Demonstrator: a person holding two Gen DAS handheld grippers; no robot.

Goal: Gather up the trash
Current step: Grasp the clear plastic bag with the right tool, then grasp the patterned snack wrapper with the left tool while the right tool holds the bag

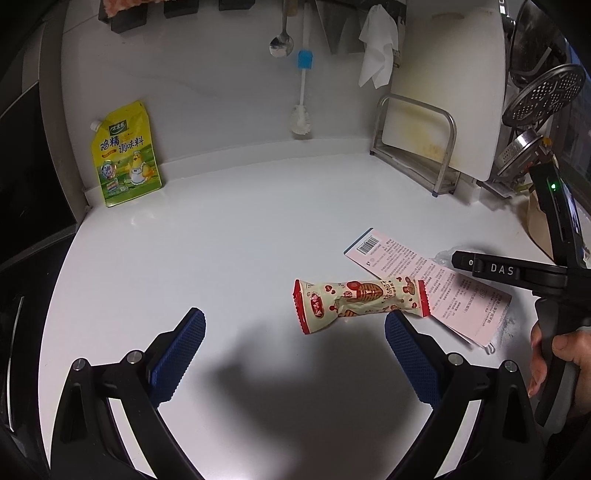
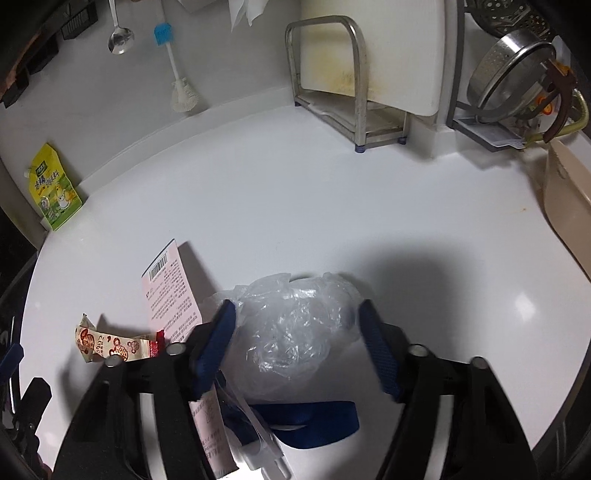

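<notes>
Left wrist view: the left claw (image 1: 295,347) hangs wide and empty above the white tabletop (image 1: 221,240). The snack wrapper (image 1: 360,301) lies just ahead of its right pad, crumpled, with its far end resting on the pink printed leaflet (image 1: 428,284). Both sit toward the tabletop's right side. The right claw enters from the right edge, held by a hand (image 1: 554,354); its fingertips cannot be seen from here. To take the wrapper cleanly, I judge the left claw should shift right until the wrapper's middle sits between the pads, then close on the wrapper alone, clear of the leaflet.

Right wrist view: the right claw (image 2: 295,332) stands half-wide around a crumpled clear plastic bag (image 2: 295,325). The left pad touches the bag's edge, and the right pad seems just short of it, so no firm grip shows. The bag is soft and slippery, so a squeeze low and through its bulk should hold best. The leaflet (image 2: 168,291) and wrapper (image 2: 110,343) lie to its left.

The tabletop is glossy and mostly bare. A yellow seasoning pouch (image 2: 55,192) leans in the far left corner. A metal rack (image 2: 332,81) holding a white cutting board (image 2: 388,48) stands along the far edge, with a spoon (image 2: 120,35) and brush (image 2: 173,66) hanging on the wall behind.
</notes>
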